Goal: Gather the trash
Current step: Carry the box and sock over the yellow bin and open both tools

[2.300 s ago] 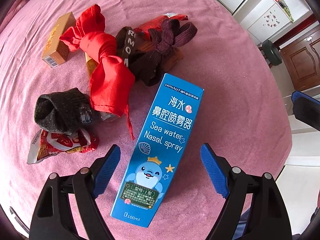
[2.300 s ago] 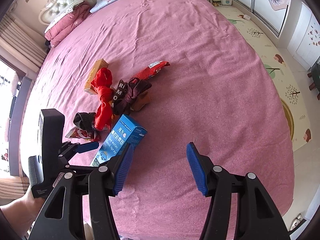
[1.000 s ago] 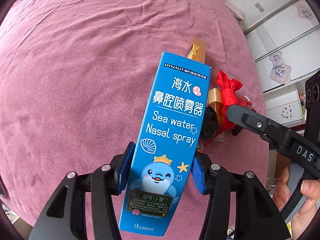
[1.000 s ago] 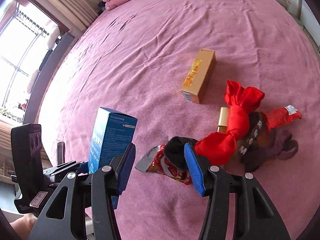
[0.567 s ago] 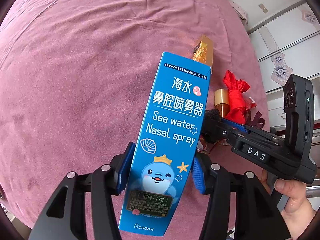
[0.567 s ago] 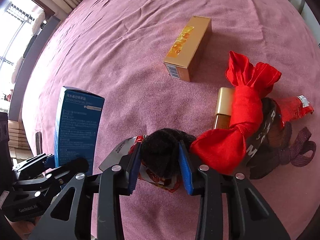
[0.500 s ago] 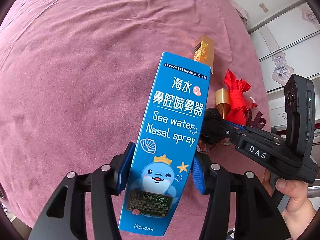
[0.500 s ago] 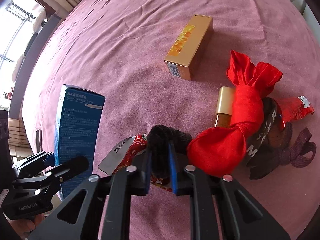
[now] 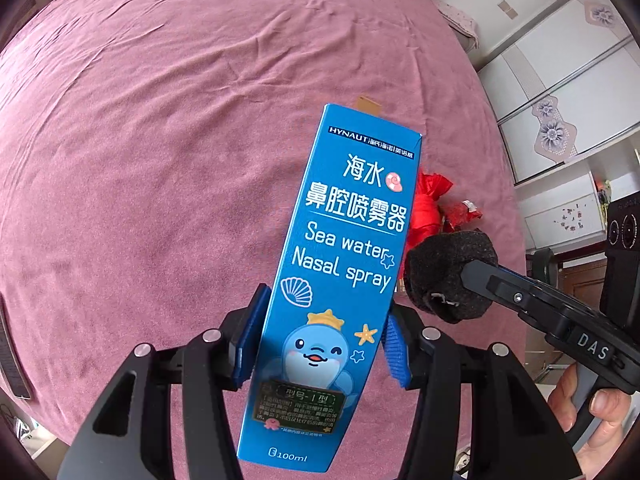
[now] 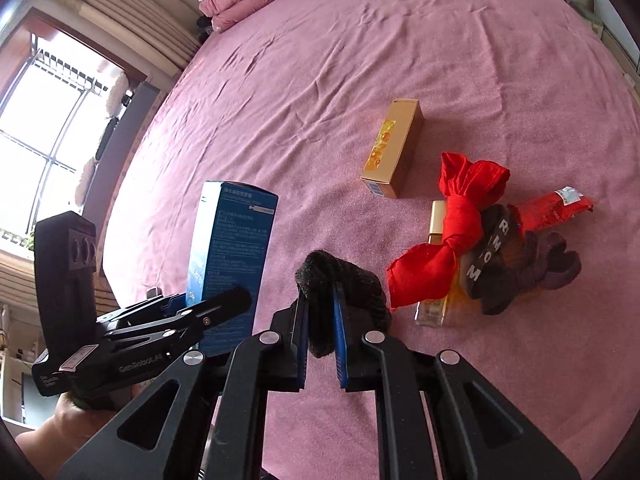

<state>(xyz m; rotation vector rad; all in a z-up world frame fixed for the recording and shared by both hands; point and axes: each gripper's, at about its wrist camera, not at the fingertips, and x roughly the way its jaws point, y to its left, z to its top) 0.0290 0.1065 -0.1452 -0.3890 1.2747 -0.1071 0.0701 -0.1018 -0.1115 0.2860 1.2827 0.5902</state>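
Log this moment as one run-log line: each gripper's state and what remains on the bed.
left gripper: shut on blue nasal spray box | right gripper: shut on dark sock | bed: gold box, red cloth, red wrapper

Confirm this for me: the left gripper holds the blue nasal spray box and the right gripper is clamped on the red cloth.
One detail is wrong. The right gripper is clamped on the dark knitted sock, not the red cloth, which lies on the pink bedspread beside the gold box. The right wrist view shows this. The left gripper does hold the blue nasal spray box.
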